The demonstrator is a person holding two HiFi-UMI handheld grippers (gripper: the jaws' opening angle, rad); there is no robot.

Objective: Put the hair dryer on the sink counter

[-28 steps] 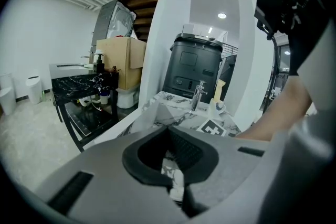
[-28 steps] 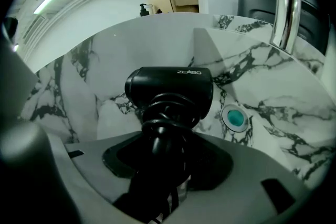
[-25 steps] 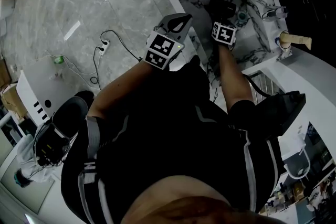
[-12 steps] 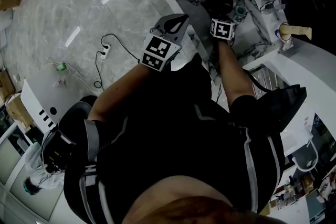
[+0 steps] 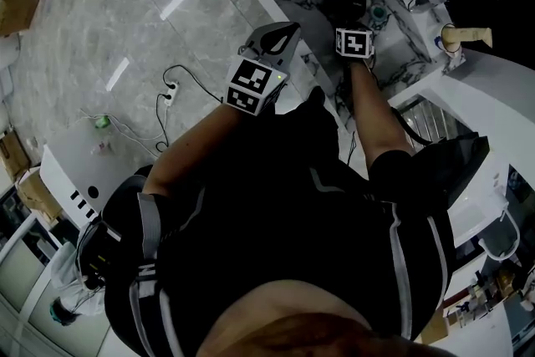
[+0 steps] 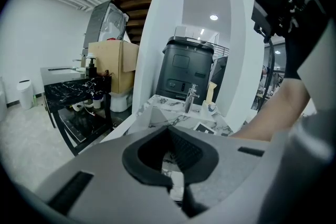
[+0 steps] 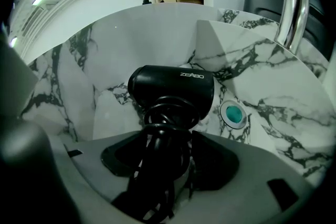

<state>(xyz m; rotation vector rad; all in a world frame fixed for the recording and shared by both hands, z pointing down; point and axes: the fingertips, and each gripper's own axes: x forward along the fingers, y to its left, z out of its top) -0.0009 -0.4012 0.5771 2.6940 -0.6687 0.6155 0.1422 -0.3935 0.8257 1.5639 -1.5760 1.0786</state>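
The black hair dryer [image 7: 170,89] lies in the marble sink basin [image 7: 262,71] beside the teal drain [image 7: 232,114], its handle wrapped in black cord. My right gripper [image 7: 168,165] points steeply down at it. The jaws have just been opening, and the corded handle still sits between them with the pads standing off it. In the head view the right gripper [image 5: 347,12] hangs over the basin [image 5: 401,21], above the dark dryer [image 5: 343,4]. My left gripper [image 5: 280,36] hovers shut and empty at the white counter edge [image 5: 288,0]; its pads meet in its own view [image 6: 176,186].
A chrome faucet [image 7: 291,2] stands behind the basin, with a beige bottle [image 5: 464,36] next to it. A power strip and cable [image 5: 167,79] lie on the tiled floor at the left. A black marble table [image 6: 68,94] with bottles stands further off.
Both grippers keep their places over the sink and the dryer stays in the basin. Only the head camera's view has drifted slightly.
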